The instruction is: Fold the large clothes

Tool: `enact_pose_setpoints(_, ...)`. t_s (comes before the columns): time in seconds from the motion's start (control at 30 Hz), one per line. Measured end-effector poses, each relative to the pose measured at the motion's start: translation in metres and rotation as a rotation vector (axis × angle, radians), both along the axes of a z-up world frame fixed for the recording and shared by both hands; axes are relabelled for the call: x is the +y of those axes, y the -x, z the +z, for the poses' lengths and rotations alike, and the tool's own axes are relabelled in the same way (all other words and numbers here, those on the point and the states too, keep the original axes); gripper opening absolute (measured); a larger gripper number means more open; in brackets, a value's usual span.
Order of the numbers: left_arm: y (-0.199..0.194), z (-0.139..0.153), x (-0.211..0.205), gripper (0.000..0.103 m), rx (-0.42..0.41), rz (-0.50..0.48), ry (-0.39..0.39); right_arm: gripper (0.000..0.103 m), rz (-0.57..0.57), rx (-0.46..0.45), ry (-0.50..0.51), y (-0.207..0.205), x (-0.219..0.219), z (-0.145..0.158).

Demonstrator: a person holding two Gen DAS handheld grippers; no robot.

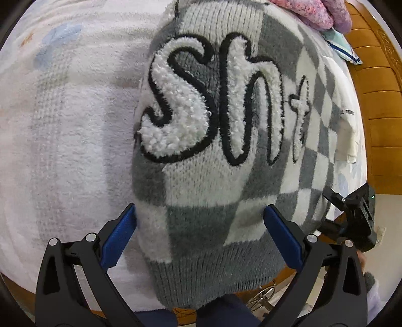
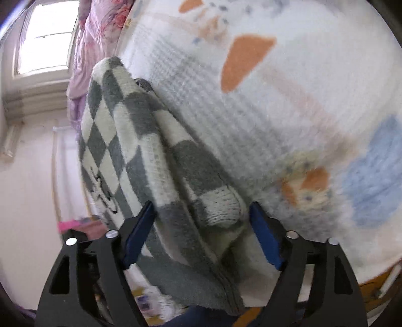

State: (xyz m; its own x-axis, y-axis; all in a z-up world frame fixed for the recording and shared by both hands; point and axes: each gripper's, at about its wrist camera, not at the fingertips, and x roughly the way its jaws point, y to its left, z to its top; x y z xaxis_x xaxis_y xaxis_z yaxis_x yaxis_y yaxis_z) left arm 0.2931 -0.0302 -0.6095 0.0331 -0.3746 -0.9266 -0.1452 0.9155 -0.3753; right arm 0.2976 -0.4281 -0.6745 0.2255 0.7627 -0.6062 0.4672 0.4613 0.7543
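A grey and white checked knit sweater (image 1: 213, 156) with fluffy white letters outlined in black lies folded on the bed. My left gripper (image 1: 201, 213) is open, its blue pads (image 1: 118, 234) either side of the sweater's near hem. In the right wrist view the same sweater (image 2: 150, 151) shows as a folded stack seen from its edge. My right gripper (image 2: 201, 213) is open, its pads astride the folded edge. The right gripper also shows in the left wrist view (image 1: 356, 216) at the sweater's right side.
The bed is covered by a white fleece blanket (image 1: 62, 125) with orange and blue shapes (image 2: 246, 57). Pink knitwear (image 1: 321, 12) lies at the far end. A wooden bed frame (image 1: 377, 100) runs along the right. A pink floral quilt (image 2: 95, 37) lies near a window (image 2: 45, 37).
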Motion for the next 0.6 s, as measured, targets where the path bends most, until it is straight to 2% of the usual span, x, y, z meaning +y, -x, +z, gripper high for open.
enact_pose_setpoints(0.07,-0.004,-0.005,-0.002,0.099,0.008,0.003,-0.002,0.076,-0.012,0.019,-0.112,0.006,0.001,-0.011)
enact_pose_setpoints(0.17,-0.01,-0.012,-0.007,0.099,0.018,0.002,0.006,0.077,-0.012,-0.009,-0.126,0.009,0.002,-0.011)
enact_pose_setpoints(0.23,-0.011,-0.015,-0.004,0.099,0.021,0.004,0.015,0.081,-0.025,-0.015,-0.15,0.009,0.0,-0.013)
enact_pose_setpoints(0.37,-0.014,-0.023,-0.005,0.099,0.03,0.03,0.037,0.095,0.014,-0.004,-0.116,-0.003,0.019,-0.016)
enact_pose_setpoints(0.47,-0.012,-0.03,-0.002,0.099,0.042,0.058,0.061,0.097,0.028,0.053,-0.038,-0.018,0.035,-0.014)
enact_pose_setpoints(0.6,-0.011,-0.043,0.001,0.1,0.074,0.128,0.12,0.097,-0.004,0.073,-0.024,-0.017,0.039,-0.012)
